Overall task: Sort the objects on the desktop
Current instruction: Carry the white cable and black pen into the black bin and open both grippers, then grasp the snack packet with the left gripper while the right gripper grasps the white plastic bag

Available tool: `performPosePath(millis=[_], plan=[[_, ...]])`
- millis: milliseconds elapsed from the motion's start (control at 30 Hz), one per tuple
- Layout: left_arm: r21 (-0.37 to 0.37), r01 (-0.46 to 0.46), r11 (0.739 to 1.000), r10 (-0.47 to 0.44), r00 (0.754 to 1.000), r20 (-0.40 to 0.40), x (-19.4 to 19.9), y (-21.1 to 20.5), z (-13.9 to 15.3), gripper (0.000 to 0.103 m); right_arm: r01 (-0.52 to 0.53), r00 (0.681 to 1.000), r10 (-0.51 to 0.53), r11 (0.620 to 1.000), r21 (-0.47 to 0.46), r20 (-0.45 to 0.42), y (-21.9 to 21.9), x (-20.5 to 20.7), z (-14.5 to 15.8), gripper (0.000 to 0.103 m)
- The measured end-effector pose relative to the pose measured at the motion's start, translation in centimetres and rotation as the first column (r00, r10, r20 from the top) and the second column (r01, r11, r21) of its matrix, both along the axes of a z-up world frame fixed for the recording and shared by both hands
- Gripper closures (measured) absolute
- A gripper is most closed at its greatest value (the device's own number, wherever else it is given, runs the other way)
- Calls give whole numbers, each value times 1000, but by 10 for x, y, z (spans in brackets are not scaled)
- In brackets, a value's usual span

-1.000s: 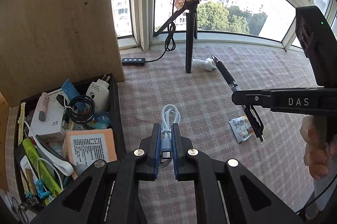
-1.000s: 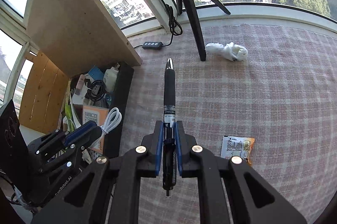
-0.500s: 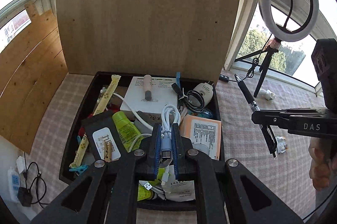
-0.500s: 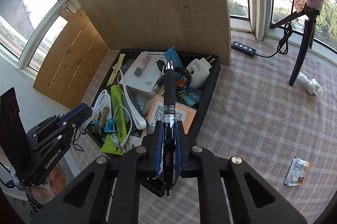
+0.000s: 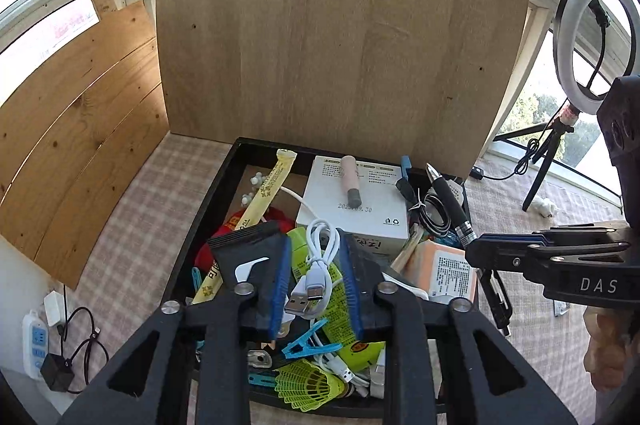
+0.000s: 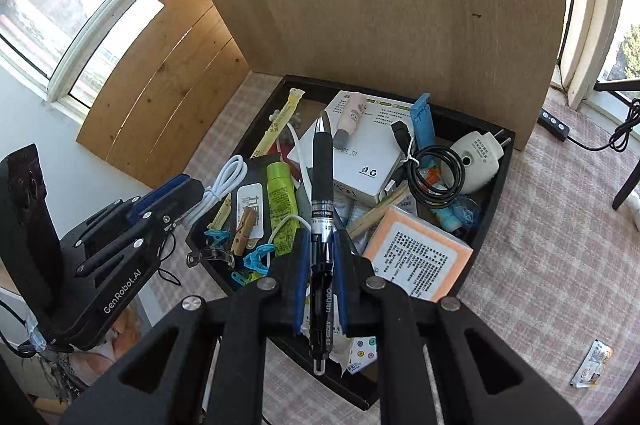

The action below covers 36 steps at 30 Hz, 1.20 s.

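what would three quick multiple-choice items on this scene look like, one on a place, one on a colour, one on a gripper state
1. Where does the pink tube lie?
A. on the white box
B. on the cloth
C. in a gripper

2. What colour is the cable between the left gripper fingers?
A. black
B. white
C. orange

3. How is the right gripper?
A. open, nothing in it
B. shut on the pen
C. out of view

Answers: 1 A, it rests on the white box in the black tray. 2 B, white cord and plugs. 3 B, both pads press the pen.
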<state>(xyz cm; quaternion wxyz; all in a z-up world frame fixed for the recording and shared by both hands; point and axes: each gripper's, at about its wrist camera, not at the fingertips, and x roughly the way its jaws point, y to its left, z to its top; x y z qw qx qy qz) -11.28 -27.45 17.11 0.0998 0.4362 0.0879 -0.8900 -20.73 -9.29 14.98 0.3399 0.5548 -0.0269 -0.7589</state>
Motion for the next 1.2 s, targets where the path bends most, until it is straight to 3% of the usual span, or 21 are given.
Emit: performPosePath(millis=[33, 67, 333, 533, 700, 967, 1033, 1200], plan=[[9, 0, 1000, 0, 1000, -6, -1, -1, -1, 49, 3, 1000, -2, 1000, 16, -3, -4, 0, 0, 76], [9, -2, 1000, 2, 1000, -9, -2, -2, -1, 51, 11, 1000, -10, 1000, 27, -13, -6, 0, 0, 74], [23, 11, 1000, -11, 1000, 9, -5, 5, -5, 58, 54, 998, -52, 998, 40, -40, 16, -4, 1, 74], [31, 74, 997, -74, 997, 6, -9, 37, -2, 58, 139, 990, -137, 988, 72, -37, 72, -9, -8, 74], [39, 177, 983, -178, 984, 3, -18, 85, -2, 58, 219, 975, -215, 970, 109, -51, 145, -7, -15, 74], [51, 398, 916, -400, 915, 56, -34, 209, -20, 58, 361, 933, -357, 916, 174, -55, 281, -15, -25, 72], [75, 430, 900, -436, 896, 83, -36, 243, -28, 57, 375, 927, -369, 909, 183, -64, 306, -19, -26, 61], [97, 506, 857, -515, 843, 156, -35, 330, -58, 49, 319, 948, -308, 926, 201, -84, 341, -36, -33, 49]])
